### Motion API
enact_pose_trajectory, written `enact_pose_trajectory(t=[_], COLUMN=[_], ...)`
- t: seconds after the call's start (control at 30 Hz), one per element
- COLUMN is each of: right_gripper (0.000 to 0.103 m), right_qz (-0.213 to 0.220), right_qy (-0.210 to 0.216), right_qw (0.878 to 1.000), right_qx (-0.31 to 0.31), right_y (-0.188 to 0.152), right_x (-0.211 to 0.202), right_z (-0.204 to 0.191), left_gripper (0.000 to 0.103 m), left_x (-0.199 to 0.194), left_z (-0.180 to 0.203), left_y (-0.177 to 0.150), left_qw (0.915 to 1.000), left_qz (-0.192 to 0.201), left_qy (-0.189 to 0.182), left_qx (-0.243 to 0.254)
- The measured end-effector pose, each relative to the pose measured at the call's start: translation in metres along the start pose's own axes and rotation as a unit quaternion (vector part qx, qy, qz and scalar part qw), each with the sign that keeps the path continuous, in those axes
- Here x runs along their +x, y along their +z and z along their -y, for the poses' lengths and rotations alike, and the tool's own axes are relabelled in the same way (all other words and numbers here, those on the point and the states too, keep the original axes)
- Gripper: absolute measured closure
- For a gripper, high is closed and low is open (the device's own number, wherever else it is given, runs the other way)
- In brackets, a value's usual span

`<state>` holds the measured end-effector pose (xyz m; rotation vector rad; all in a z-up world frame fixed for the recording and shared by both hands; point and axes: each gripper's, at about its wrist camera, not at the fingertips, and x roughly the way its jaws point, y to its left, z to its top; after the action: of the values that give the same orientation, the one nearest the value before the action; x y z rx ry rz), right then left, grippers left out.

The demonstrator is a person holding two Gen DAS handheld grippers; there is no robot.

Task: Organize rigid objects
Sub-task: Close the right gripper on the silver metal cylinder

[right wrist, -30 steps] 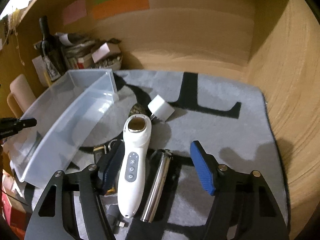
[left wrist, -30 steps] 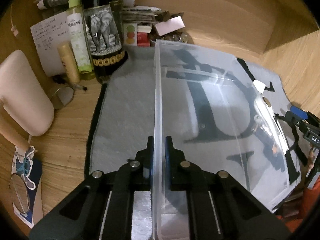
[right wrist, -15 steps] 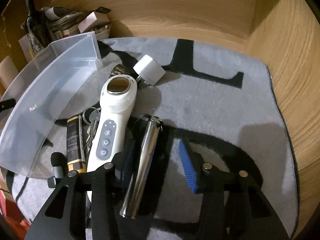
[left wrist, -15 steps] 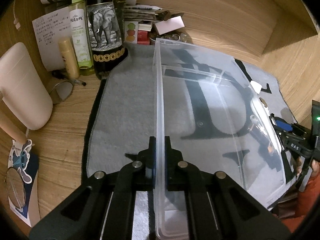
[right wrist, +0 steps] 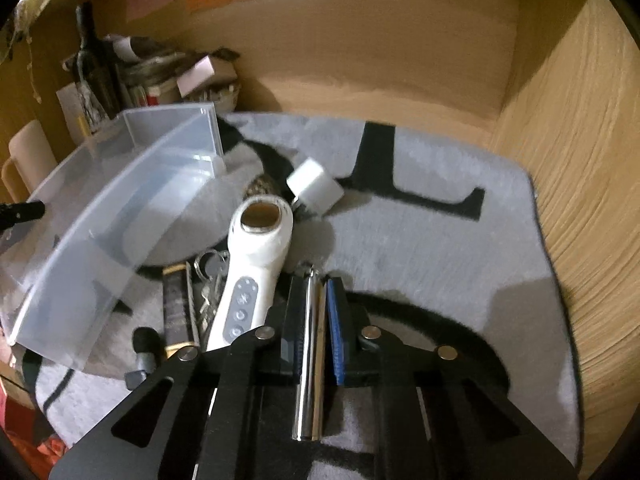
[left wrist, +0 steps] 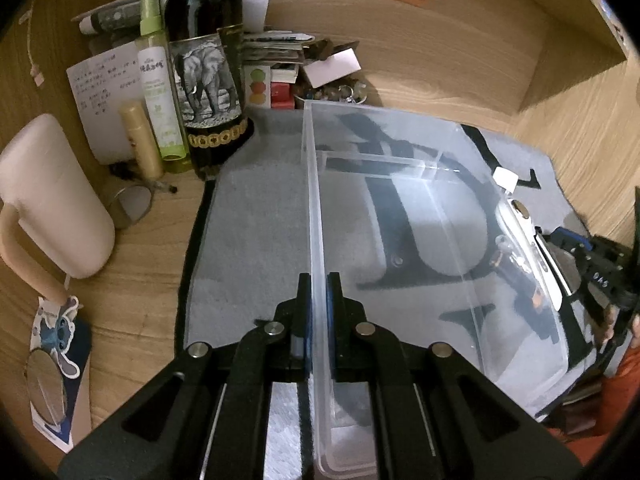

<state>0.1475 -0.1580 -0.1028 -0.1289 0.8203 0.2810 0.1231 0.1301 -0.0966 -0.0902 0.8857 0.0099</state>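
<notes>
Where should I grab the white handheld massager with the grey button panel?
Take the white handheld massager across its narrower grey-button handle, coming from above, hand-held gripper fingers on its two long sides. It lies flat on the grey rug, wide head pointing away; keys crowd its left side, so go in carefully there.

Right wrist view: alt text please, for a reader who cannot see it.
The right gripper is shut on a shiny metal tube above a grey mat. Left of it lie a white handheld device, keys and a clear plastic bin.
</notes>
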Motion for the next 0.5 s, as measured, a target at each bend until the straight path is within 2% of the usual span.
enact_pose_trajectory(t=[0.1,0.17,0.23,0.33,0.37,0.4,0.5], right_gripper=[0.091,0.075,0.071,0.074,0.085,0.088,0.089], right_qz=[-0.032,-0.058,-0.062,-0.052,-0.049,-0.047,-0.039], right_qy=[0.013,0.012,0.002,-0.007,-0.005,0.001,0.003], right_qw=[0.999,0.998,0.998,0.999,0.999,0.999,0.999], right_qx=[0.016,0.025,0.021,0.006,0.003,0.003,0.007], right_y=[-0.002,-0.006,-0.009,-0.007,-0.006,-0.005,-0.001], right_x=[0.007,0.015,0.021,0.026,0.028,0.028,0.026], right_z=[0.005,0.008,0.006,0.003,0.004,0.004,0.007], left_gripper=[0.097,0.097,0.097,0.097,0.097,0.097,0.097], left_x=[0.003,0.004,0.005,0.007,0.007,0.007,0.006], left_z=[0.000,-0.001,-0.002,-0.002,-0.001,-0.001,-0.001], left_y=[0.000,0.000,-0.001,-0.002,-0.002,-0.002,-0.003], left_qw=[1.0000,1.0000,1.0000,1.0000,1.0000,1.0000,1.0000], left_qz=[-0.001,0.000,0.000,0.001,0.002,0.003,0.006], left_qy=[0.000,-0.002,-0.004,-0.003,-0.002,-0.001,-0.001], left_qx=[0.003,0.002,0.002,0.003,0.003,0.003,0.003])
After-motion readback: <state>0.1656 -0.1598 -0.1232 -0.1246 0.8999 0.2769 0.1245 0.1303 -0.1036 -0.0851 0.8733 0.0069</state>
